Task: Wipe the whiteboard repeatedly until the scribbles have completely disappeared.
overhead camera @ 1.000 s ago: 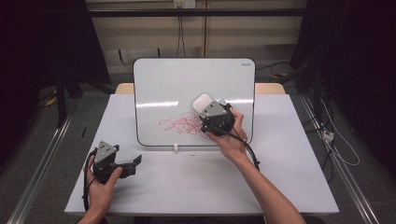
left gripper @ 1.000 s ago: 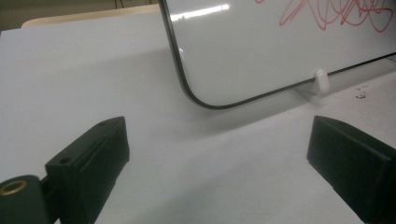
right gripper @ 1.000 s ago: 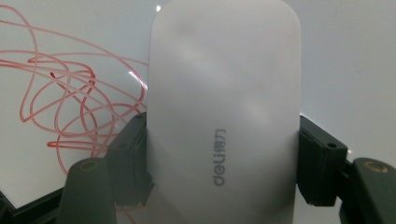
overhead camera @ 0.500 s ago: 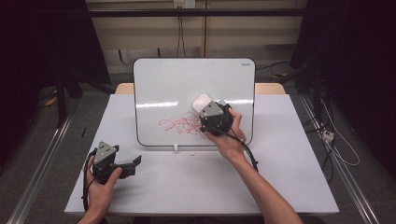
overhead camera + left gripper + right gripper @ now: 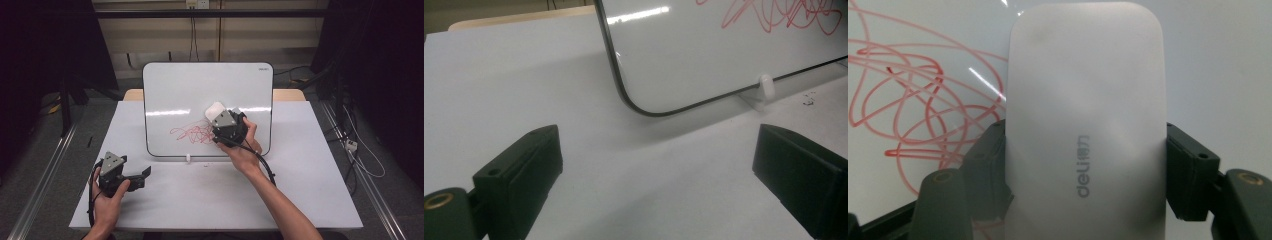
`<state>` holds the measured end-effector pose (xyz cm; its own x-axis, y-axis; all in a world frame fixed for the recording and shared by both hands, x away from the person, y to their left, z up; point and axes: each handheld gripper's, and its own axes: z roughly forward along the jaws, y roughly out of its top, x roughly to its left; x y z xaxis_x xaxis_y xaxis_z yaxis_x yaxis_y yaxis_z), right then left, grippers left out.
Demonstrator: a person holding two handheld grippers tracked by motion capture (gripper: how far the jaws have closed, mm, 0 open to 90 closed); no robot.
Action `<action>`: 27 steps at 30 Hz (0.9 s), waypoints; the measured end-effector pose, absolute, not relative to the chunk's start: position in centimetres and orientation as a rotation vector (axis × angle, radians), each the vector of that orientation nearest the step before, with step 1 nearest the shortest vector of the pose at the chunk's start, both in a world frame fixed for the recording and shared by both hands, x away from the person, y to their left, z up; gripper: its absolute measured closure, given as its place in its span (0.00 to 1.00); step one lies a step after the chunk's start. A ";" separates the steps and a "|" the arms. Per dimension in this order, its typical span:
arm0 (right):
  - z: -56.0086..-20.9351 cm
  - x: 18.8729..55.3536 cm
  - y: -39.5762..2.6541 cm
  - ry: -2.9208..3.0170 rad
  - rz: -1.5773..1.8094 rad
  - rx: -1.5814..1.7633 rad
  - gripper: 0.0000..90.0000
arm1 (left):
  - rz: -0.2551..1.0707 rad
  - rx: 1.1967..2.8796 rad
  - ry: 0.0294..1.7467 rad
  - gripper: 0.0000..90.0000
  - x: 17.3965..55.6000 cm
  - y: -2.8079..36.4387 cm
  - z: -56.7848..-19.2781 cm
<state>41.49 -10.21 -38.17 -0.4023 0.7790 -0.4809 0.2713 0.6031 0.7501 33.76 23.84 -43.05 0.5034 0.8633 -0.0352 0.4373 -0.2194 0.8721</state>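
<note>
A whiteboard (image 5: 200, 90) stands tilted on the white table (image 5: 310, 190), with a red scribble (image 5: 192, 133) low on its face. My right gripper (image 5: 220, 117) is shut on a white eraser (image 5: 215, 111), and holds it against the board just right of the scribble. In the right gripper view the eraser (image 5: 1088, 120) sits between both jaws, with the scribble (image 5: 923, 105) to its left. My left gripper (image 5: 142, 174) rests open near the table's front left, nothing between its fingers. The left gripper view has the board's lower corner (image 5: 644, 107) and the scribble (image 5: 784, 15) ahead.
A small white clip (image 5: 188, 158) props the whiteboard's bottom edge; it also shows as the clip (image 5: 765, 86) in the left gripper view. Small dark specks (image 5: 808, 102) lie on the table near it. Cables (image 5: 360, 150) trail on the floor to the right.
The right gripper with the eraser has shifted very slightly on the board. The left gripper has stayed put.
</note>
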 end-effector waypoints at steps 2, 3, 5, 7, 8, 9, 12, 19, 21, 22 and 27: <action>-38.5 41.3 -9.8 1.960 0.734 0.823 0.35 | 0.591 1.841 1.083 0.06 33.8 23.8 -43.1; -38.5 41.3 -9.8 1.960 0.734 0.823 0.35 | 0.592 1.843 1.082 0.06 33.8 23.8 -43.1; -38.7 41.2 -9.5 1.965 0.737 0.816 0.35 | 0.589 1.842 1.081 0.06 33.8 23.7 -43.1; -38.9 41.0 -9.3 1.971 0.734 0.807 0.35 | 0.589 1.843 1.080 0.06 33.8 23.7 -43.1; -39.2 40.8 -8.9 1.984 0.724 0.783 0.35 | 0.588 1.846 1.082 0.06 33.8 23.7 -43.1; -39.2 40.8 -8.9 1.984 0.724 0.783 0.35 | 0.589 1.846 1.082 0.06 33.8 23.7 -43.1; -39.5 40.6 -8.6 1.988 0.728 0.779 0.35 | 0.585 1.843 1.080 0.06 33.8 23.6 -43.1; -40.8 39.6 -7.2 2.036 0.723 0.723 0.35 | 0.588 1.845 1.081 0.06 33.9 23.7 -43.1; -40.9 39.6 -7.2 2.031 0.728 0.724 0.35 | 0.588 1.851 1.081 0.06 33.9 23.7 -43.2; -40.8 39.6 -7.2 2.034 0.728 0.725 0.35 | 0.588 1.851 1.082 0.06 33.9 23.7 -43.2; -40.8 39.6 -7.4 2.038 0.727 0.717 0.35 | 0.587 1.848 1.080 0.06 33.9 23.7 -43.1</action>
<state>39.62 -7.38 -40.77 -0.4880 0.7062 -0.5130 0.2219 0.6688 0.7095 33.86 23.75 -43.14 0.5078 0.8608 -0.0346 0.4395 -0.2243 0.8698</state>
